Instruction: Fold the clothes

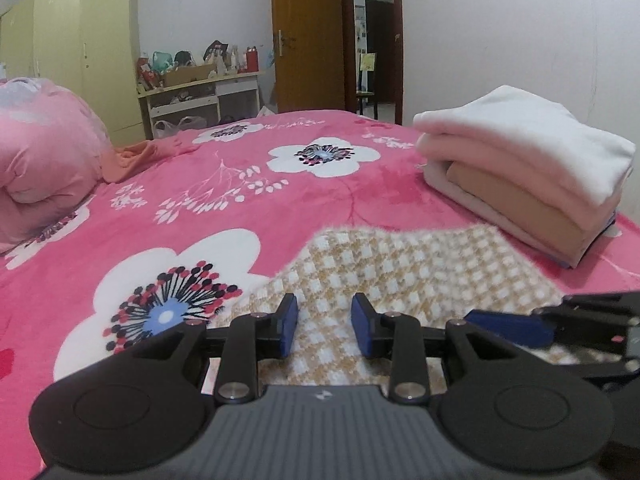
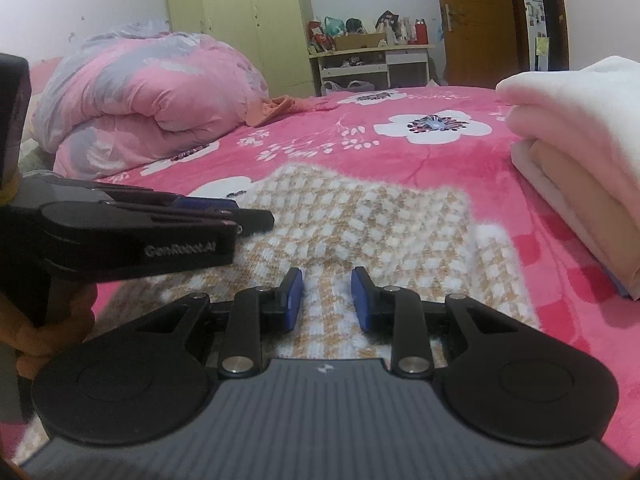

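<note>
A yellow-and-white checked knit garment [image 1: 400, 264] [image 2: 360, 208] lies folded on the pink floral bedspread [image 1: 280, 208]. My left gripper [image 1: 324, 300] hovers over its near left part. Its blue pads stand apart with flat fabric showing in the gap, and nothing is pinched. From the right wrist view the left gripper [image 2: 260, 218] comes in side-on at the left, held by a hand [image 2: 52, 320]. My right gripper [image 2: 326, 274] sits on the garment's near edge, where a ridge of knit puckers up between its pads. From the left wrist view the right gripper [image 1: 480, 318] lies low at the right.
A stack of folded white, cream and tan clothes [image 1: 520, 152] [image 2: 580, 120] sits on the bed to the right of the garment. A rolled pink duvet [image 1: 40, 140] [image 2: 140, 92] and an orange cloth [image 1: 128, 160] lie far left. Beyond the bed stand a wardrobe [image 1: 80, 40], a cluttered shelf [image 1: 200, 88] and a door [image 1: 308, 32].
</note>
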`<state>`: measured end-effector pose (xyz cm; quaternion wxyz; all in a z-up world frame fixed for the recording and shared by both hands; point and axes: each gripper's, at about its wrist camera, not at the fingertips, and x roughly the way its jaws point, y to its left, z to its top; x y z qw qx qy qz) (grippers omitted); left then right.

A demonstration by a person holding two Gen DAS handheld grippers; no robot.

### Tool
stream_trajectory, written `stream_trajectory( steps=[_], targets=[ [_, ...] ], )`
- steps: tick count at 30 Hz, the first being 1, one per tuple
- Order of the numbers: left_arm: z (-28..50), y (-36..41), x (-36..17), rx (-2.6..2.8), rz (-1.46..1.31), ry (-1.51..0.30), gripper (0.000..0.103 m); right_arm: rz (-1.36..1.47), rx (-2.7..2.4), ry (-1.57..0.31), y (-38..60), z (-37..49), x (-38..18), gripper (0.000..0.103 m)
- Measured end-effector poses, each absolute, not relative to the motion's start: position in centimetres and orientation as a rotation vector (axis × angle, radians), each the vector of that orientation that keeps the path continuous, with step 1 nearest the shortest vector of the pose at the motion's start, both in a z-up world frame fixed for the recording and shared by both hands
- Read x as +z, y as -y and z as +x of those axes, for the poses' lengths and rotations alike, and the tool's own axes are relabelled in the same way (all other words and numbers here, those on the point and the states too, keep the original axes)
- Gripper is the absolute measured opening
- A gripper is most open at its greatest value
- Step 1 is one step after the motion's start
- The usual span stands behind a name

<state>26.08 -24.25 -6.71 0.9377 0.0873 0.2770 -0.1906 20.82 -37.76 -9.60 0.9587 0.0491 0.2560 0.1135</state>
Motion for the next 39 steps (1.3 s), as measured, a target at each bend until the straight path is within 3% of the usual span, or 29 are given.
stream_trajectory(
  steps=[7,13,39],
  targets=[
    [26.0,24.6,-6.6,-0.357,0.186,-0.574,0.033,0.019,0.133,-0.447,38.4,21.1,-6.2,0.027],
    [26.2,25.5,-6.6,-0.322,0.203,-0.591,0.032,0.129,0.117,-0.614,40.3,25.8,-9.8,0.026],
    [25.7,25.6,-6.7,-0.322,0.228,-0.569,0.032,0.186,0.121,-0.593,40.8,25.4,-10.0,0.026]
  ],
)
